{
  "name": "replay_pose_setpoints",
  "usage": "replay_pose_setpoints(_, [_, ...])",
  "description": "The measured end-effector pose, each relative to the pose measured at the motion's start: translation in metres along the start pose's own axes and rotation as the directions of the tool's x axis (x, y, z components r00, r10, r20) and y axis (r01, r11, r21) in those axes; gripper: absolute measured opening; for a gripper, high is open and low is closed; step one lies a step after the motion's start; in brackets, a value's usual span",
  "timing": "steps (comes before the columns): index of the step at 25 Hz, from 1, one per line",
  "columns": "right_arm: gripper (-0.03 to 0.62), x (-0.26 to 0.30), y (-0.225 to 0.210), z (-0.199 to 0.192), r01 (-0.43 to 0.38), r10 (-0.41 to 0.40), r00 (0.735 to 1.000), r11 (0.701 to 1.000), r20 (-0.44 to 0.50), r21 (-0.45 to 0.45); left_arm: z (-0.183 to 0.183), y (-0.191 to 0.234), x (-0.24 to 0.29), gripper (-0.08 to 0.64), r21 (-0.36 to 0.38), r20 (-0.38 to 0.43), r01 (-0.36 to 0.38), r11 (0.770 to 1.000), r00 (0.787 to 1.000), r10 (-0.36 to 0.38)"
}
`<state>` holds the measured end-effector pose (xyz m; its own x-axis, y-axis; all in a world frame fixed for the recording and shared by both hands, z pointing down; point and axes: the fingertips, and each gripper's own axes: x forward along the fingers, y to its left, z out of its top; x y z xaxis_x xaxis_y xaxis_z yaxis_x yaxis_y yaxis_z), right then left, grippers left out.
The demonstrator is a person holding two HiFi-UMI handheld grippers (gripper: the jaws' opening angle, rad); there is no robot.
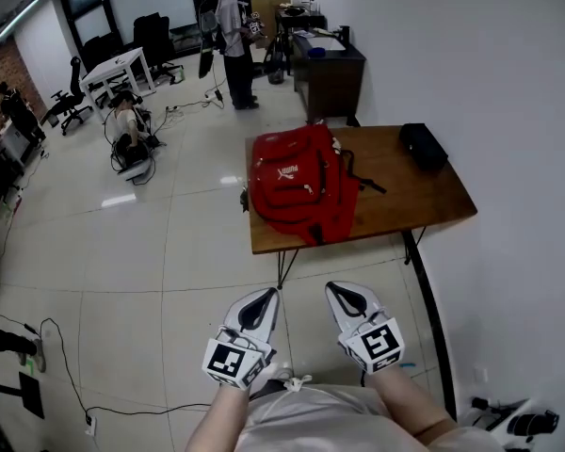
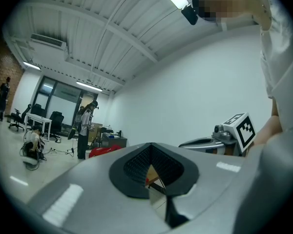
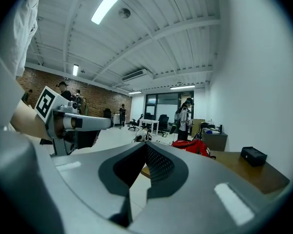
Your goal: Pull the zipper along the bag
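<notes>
The red bag [image 1: 301,182] lies on the left part of a brown table [image 1: 424,201], far in front of the person. One end of it hangs a bit over the near edge. Its zipper is too small to make out from here. A small black case [image 1: 423,146] sits on the far right part of the table, well apart from the bag.

The left gripper [image 1: 266,294] and the right gripper [image 1: 336,289] are side by side, close to the person's body and well back from the table. Both point toward it. The left gripper's jaws are closed together with nothing in them, and the right gripper's jaws are the same (each view shows only floor and table past its tips).

Far off, another person [image 1: 234,36] stands by a dark desk [image 1: 330,69].
</notes>
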<state>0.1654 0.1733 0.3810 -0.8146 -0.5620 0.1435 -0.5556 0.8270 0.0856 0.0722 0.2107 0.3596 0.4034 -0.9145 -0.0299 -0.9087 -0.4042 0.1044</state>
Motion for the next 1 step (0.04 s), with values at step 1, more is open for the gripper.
replay_pose_setpoints(1, [0.006, -0.0008, 0.0004, 0.0004, -0.001, 0.001, 1.000, 1.000, 0.001, -0.003, 0.0000, -0.0001, -0.0001, 0.006, -0.001, -0.003, -0.004, 1.000, 1.000, 0.004])
